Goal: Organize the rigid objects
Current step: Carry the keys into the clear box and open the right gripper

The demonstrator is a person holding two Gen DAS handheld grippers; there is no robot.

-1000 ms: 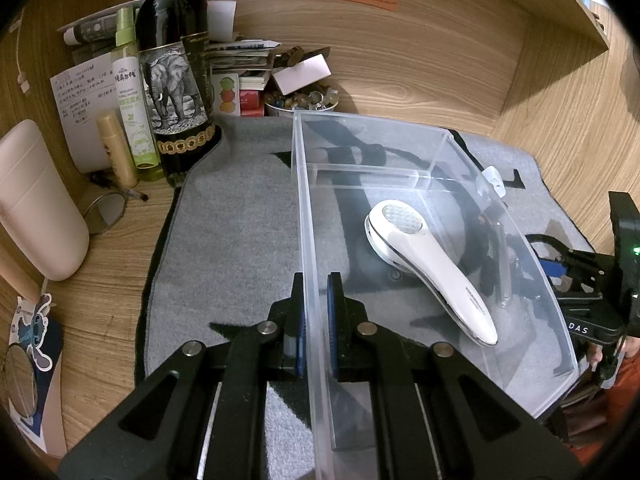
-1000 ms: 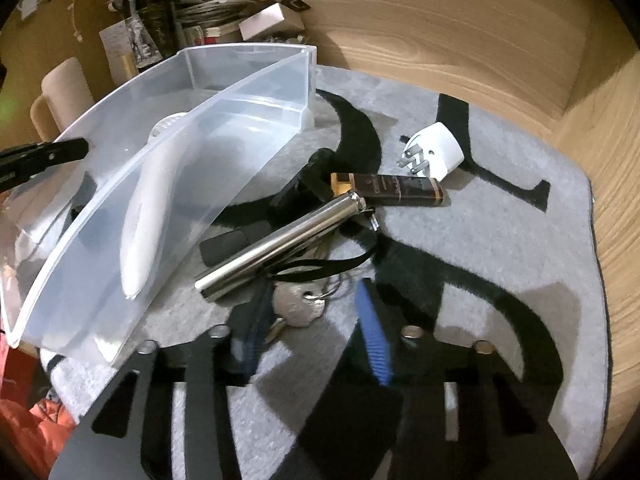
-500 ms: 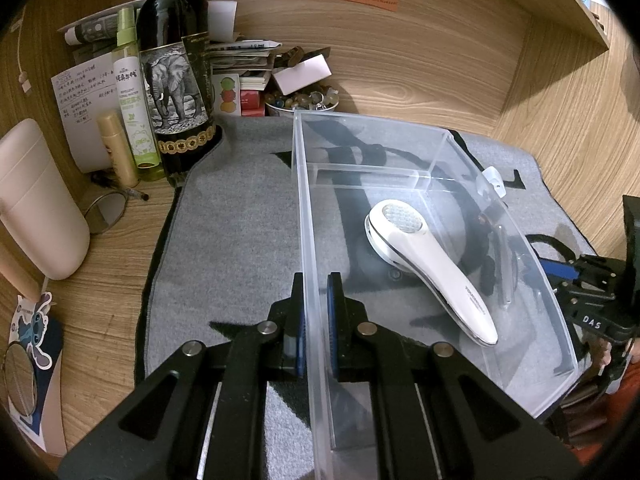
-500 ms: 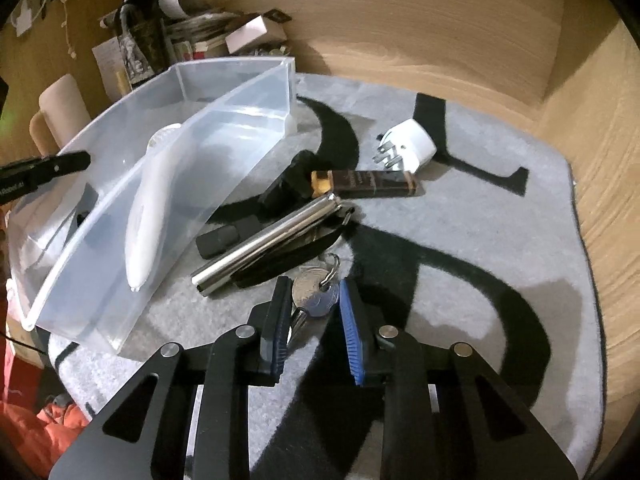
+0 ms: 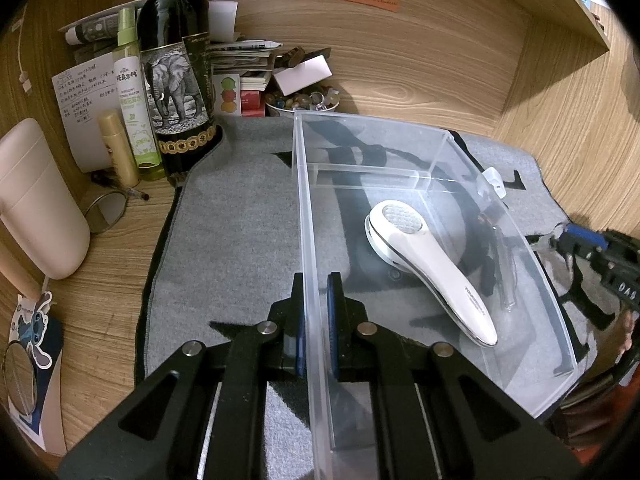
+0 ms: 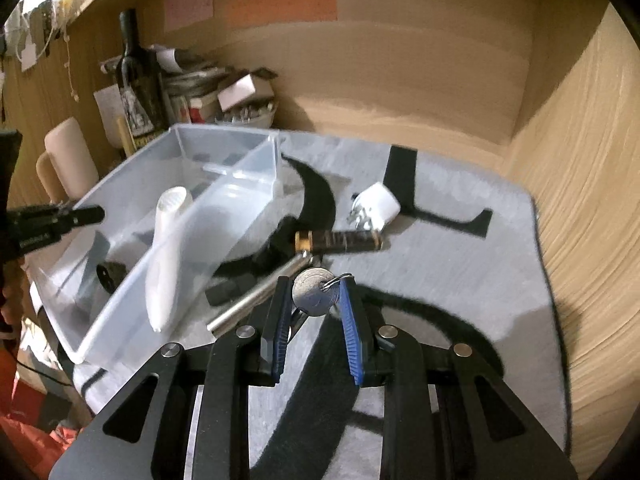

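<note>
Clear plastic bin sits on the grey mat, and your left gripper is clamped on its near long wall, one finger each side. Inside the bin lies a white handheld device, head toward the far end. Your right gripper has closed on a round-headed key with a ring at its top; the key is pinched between the blue pads and looks lifted off the mat. Just beyond it on the mat lie a silver metal tube, a dark brown cylinder with a gold end and a white plug adapter, all beside the bin's outer wall. At the back of the table stands a dark wine bottle.
</note>
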